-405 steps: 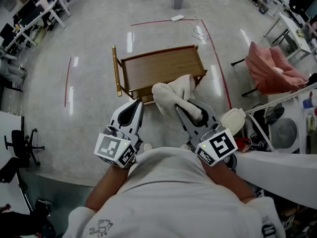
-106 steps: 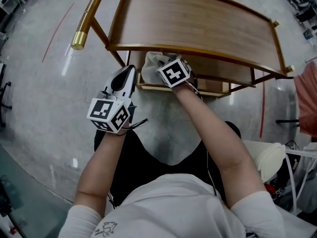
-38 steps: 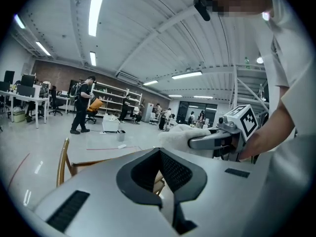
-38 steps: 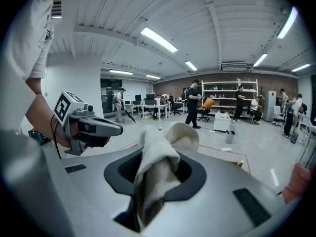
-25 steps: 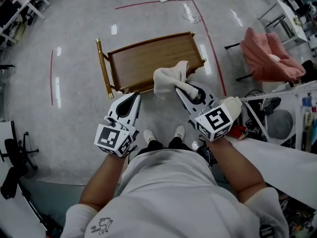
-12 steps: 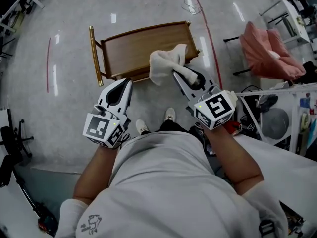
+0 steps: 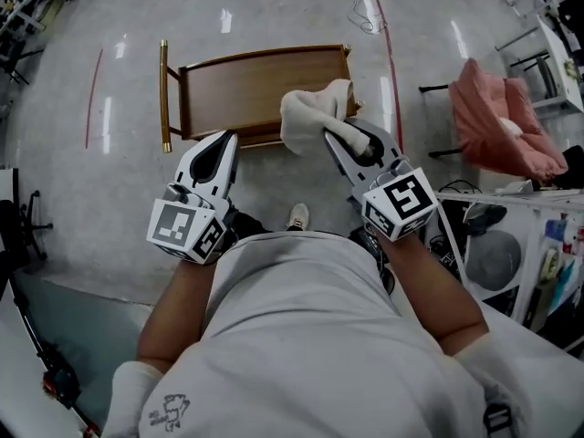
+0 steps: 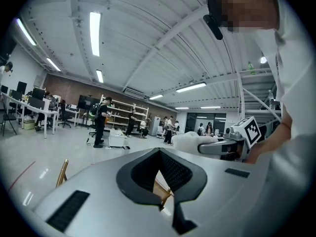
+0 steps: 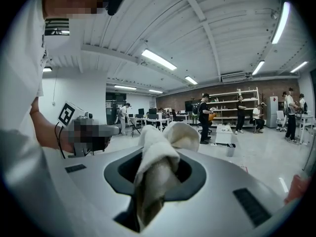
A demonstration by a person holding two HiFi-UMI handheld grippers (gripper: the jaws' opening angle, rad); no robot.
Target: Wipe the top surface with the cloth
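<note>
A wooden cart [image 7: 255, 85] with a raised rim stands on the floor ahead of me, and its top surface is bare. Both grippers are held up high, well above and short of it. The white cloth [image 7: 310, 115] is bunched and hangs from my right gripper [image 7: 330, 137], which is shut on it. In the right gripper view the cloth [image 9: 157, 157] fills the jaw gap and flops over the tips. My left gripper [image 7: 225, 140] is shut with nothing in it; in its own view the left gripper [image 8: 159, 151] has its jaws met, with a cart post showing through the opening.
The cart has a gold handle bar [image 7: 164, 94] at its left end. A pink-draped chair [image 7: 497, 117] stands to the right, with shelving and clutter below it. Red tape lines [image 7: 388, 35] mark the floor. People [image 8: 100, 122] and desks are far off.
Both grippers keep the same pose and the cloth stays in the right one. The cart has drifted left and up in the head view as the head moved.
</note>
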